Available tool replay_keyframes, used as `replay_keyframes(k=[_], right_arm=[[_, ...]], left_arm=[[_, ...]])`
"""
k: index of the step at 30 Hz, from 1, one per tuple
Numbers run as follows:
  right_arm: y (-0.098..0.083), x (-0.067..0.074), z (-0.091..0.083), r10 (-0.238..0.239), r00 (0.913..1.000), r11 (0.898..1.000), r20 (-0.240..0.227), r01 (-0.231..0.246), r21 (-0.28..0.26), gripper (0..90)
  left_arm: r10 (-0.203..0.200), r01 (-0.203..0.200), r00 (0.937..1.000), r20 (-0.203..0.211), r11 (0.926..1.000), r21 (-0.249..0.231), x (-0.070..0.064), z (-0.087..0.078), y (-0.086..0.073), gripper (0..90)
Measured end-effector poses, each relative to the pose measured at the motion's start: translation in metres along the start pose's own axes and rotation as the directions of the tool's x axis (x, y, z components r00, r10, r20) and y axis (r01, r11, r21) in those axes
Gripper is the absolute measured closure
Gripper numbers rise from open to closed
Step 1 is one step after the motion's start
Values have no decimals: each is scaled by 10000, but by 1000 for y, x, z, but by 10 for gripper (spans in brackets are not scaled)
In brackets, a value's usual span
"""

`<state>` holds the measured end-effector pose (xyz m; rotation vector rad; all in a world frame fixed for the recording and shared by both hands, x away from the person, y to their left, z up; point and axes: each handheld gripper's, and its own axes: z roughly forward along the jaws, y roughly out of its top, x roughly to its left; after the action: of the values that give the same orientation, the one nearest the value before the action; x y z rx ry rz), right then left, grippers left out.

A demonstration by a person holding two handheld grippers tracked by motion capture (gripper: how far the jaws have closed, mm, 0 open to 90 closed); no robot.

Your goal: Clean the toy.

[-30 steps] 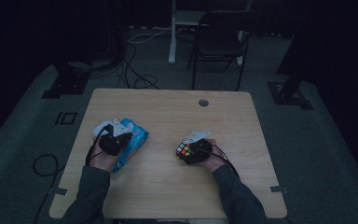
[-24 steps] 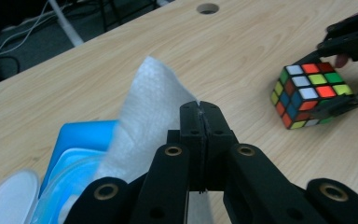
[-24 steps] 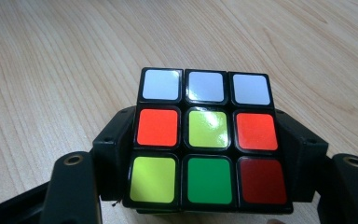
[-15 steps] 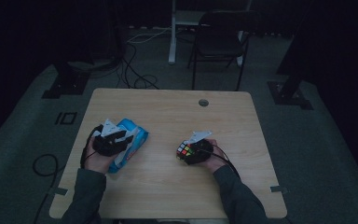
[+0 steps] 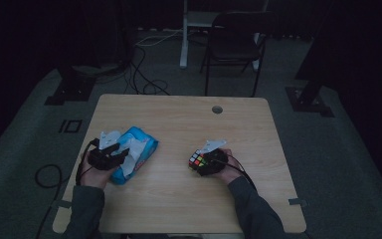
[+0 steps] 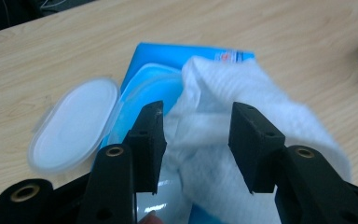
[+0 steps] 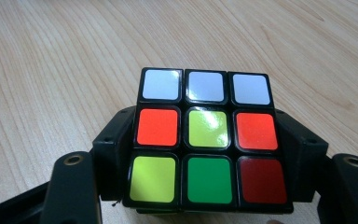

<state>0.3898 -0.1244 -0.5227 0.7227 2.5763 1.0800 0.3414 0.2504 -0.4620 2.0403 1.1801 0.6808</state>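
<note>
A blue wet-wipe pack (image 5: 138, 149) lies on the left of the wooden table (image 5: 179, 119). Its white lid (image 6: 74, 123) is flipped open, and a white wipe (image 6: 223, 116) stands pulled up out of it. My left gripper (image 5: 110, 155) is at the pack's near left end. Its jaws have just been opening and now stand apart on either side of the wipe, with the pads (image 6: 151, 135) off it. My right gripper (image 5: 205, 164) stays shut on a Rubik's cube (image 7: 207, 140), resting on the table at the right. The cube (image 5: 197, 160) shows white, orange, yellow, green and red stickers.
A black chair (image 5: 234, 45) and a white post (image 5: 184, 35) stand on the floor beyond the table's far edge. Cables (image 5: 144, 74) trail over the floor at the back left. A round grommet hole (image 5: 217, 109) sits near the table's far edge.
My left gripper has opened, let go of the wipe, and drawn back a little to the left and toward the person. The right gripper and cube have not moved.
</note>
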Motion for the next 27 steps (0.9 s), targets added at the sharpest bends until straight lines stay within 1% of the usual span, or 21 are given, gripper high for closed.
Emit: replay_keyframes(k=[1, 3, 4, 6, 7, 9, 10, 11, 12, 13, 14, 15, 16, 17, 18, 19, 20, 22, 24, 25, 27], right_arm=[[0, 0, 0, -21, 10000, 10000, 12, 21, -3, 330], [0, 0, 0, -41, 10000, 10000, 27, 41, -4, 330], [0, 0, 0, -47, 10000, 10000, 28, 47, -5, 329], [0, 0, 0, -46, 10000, 10000, 33, 46, 1, 329], [0, 0, 0, -47, 10000, 10000, 34, 47, 3, 329], [0, 0, 0, -53, 10000, 10000, 19, 53, 19, 329], [0, 0, 0, -52, 10000, 10000, -1, 52, 24, 329], [0, 0, 0, -54, 10000, 10000, -8, 55, 31, 329], [0, 0, 0, -54, 10000, 10000, -8, 55, 31, 329], [0, 0, 0, -43, 10000, 10000, -34, 43, 33, 329], [0, 0, 0, -31, 10000, 10000, -46, 31, 38, 329], [0, 0, 0, -32, 10000, 10000, -61, 33, 44, 329], [0, -1, 0, -26, 10000, 10000, -79, 26, 55, 329], [0, -1, 0, -24, 10000, 10000, -86, 25, 70, 329], [0, -1, 0, -24, 10000, 10000, -86, 25, 70, 329], [1, -1, -1, -23, 10000, 9999, -96, 24, 108, 329], [1, -1, -1, -34, 9999, 9999, -98, 35, 117, 329], [1, -1, -1, -25, 9999, 9999, -112, 27, 139, 329], [1, -1, -1, -18, 9999, 9999, -135, 20, 155, 330], [1, -1, -1, -13, 9999, 9999, -141, 15, 160, 330], [1, -1, -1, -29, 9999, 9998, -139, 31, 181, 330]], left_arm=[[31, -31, 10000, 29, 9999, 120, 0, 2, -2, 539], [310, -316, 9994, 181, 9989, 334, -2, 6, -2, 512], [517, -520, 9986, 86, 9976, 448, -4, 9, -1, 500], [597, -601, 9982, 102, 9970, 493, -4, 11, -1, 493], [698, -703, 9975, 99, 9956, 615, -5, 20, 1, 487], [828, -828, 9966, 43, 9931, 826, -6, 27, 3, 485], [829, -824, 9966, -16, 9922, 939, -6, 30, 5, 490], [730, -728, 9973, 11, 9925, 981, -5, 32, 6, 518], [730, -728, 9973, 11, 9925, 981, -5, 32, 6, 542], [434, -447, 9989, 150, 9942, 974, -4, 35, 7, 566], [434, -447, 9989, 150, 9942, 974, -4, 35, 7, 589], [310, -325, 9994, 181, 9957, 872, -4, 35, 8, 610], [310, -325, 9994, 181, 9957, 872, -4, 35, 8, 660], [114, -126, 9998, 177, 9974, 706, -2, 33, 11, 662], [114, -126, 9998, 177, 9974, 706, -2, 33, 11, 688], [114, -121, 9999, 126, 9982, 590, -1, 31, 13, 731], [128, -132, 9999, 62, 9979, 634, -1, 31, 14, 770], [149, -159, 9998, 159, 9977, 664, 0, 32, 15, 826], [156, -168, 9997, 189, 9977, 651, 0, 33, 15, 847], [84, -94, 9997, 242, 9990, 448, 0, 30, 16, 852], [82, -86, 9995, 291, 9999, 128, -2, 25, 18, 858]])
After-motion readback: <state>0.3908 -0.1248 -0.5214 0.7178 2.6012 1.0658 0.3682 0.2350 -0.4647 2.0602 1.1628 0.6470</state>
